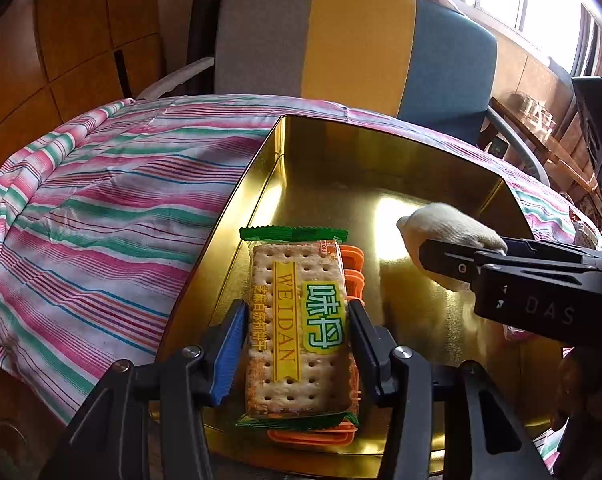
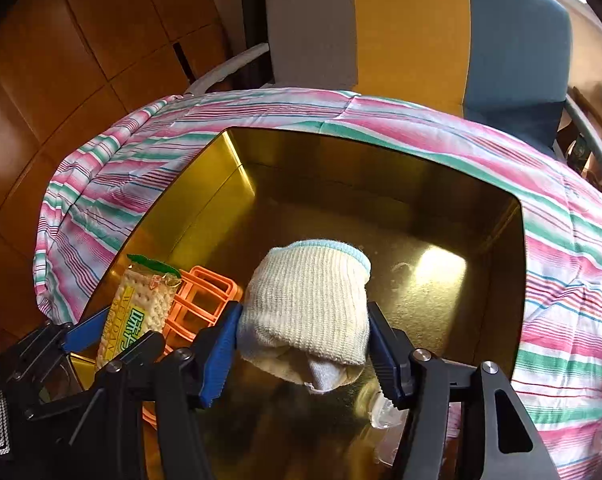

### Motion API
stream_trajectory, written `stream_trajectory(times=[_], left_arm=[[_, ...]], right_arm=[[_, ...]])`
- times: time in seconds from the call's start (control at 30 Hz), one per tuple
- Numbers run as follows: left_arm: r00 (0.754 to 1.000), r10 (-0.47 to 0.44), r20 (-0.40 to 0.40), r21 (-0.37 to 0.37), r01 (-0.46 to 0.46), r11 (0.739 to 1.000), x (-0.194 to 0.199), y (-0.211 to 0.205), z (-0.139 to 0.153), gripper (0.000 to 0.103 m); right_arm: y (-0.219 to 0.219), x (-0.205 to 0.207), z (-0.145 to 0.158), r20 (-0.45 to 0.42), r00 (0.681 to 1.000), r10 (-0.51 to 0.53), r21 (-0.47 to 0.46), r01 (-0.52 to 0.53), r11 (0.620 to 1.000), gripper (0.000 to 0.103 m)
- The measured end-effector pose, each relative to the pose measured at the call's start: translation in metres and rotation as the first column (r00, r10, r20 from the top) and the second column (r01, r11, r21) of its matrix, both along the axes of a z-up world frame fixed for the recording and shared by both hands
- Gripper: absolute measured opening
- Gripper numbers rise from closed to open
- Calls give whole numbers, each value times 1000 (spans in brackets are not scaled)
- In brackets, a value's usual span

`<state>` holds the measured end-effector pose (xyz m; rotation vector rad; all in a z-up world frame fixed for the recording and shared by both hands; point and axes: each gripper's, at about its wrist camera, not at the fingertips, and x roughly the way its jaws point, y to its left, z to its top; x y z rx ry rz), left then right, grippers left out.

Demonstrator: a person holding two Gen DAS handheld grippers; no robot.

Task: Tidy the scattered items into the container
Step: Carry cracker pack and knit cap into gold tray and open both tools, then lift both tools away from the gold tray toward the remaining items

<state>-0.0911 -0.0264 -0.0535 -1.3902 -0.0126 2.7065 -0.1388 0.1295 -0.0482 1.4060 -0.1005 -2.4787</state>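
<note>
A shiny gold tin (image 1: 381,140) (image 2: 341,160) stands on a striped cloth. My left gripper (image 1: 297,340) (image 2: 113,340) is shut on a green-edged cracker packet (image 1: 297,280) (image 2: 141,304), held low inside the tin's left side over an orange plastic frame (image 1: 355,268) (image 2: 205,292) that lies on the tin floor. My right gripper (image 2: 304,328) (image 1: 453,264) is shut on a rolled cream sock (image 2: 309,300) (image 1: 441,224) with a pale blue cuff, held over the middle of the tin. Both blue pads touch the sock's sides.
The pink, green and white striped cloth (image 1: 101,220) (image 2: 561,240) covers the table around the tin. A grey, yellow and blue chair (image 1: 357,40) stands behind the table. A clear plastic item (image 2: 381,408) lies near the tin's front edge. Wooden floor lies to the left.
</note>
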Motion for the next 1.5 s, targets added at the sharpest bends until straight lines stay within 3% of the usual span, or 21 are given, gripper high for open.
stream_trajectory(times=[0.2, 0.5, 0.77, 0.9, 1.1, 1.2, 1.4, 1.5], left_arm=[[1000, 14, -17, 11, -14, 1000, 8, -4, 5, 52], [999, -1, -51, 25, 2, 1000, 23, 4, 21, 53], [989, -117, -91, 79, 124, 989, 50, 43, 44, 55], [971, -220, -92, 96, 228, 969, 67, 81, 47, 55], [925, -375, -63, 100, 380, 920, 87, 143, 42, 55], [896, -442, -48, 92, 444, 891, 98, 170, 39, 55], [857, -515, -15, 68, 515, 854, 115, 195, 32, 55], [853, -521, 1, 62, 520, 852, 118, 196, 27, 55]], right_arm=[[0, 9, 0, -12, 1000, 15, -7, -15, 1000, 63], [23, 37, 25, -72, 997, -36, -75, 30, 997, 64], [95, 84, 38, -118, 974, -191, -130, 176, 976, 68], [167, 116, 36, -123, 940, -319, -123, 305, 944, 70], [284, 156, 25, -104, 839, -533, -121, 521, 845, 71], [321, 158, 19, -90, 808, -583, -125, 572, 811, 71], [343, 131, -3, -49, 812, -581, -111, 574, 812, 71], [336, 118, -16, -9, 841, -540, -135, 534, 834, 72]])
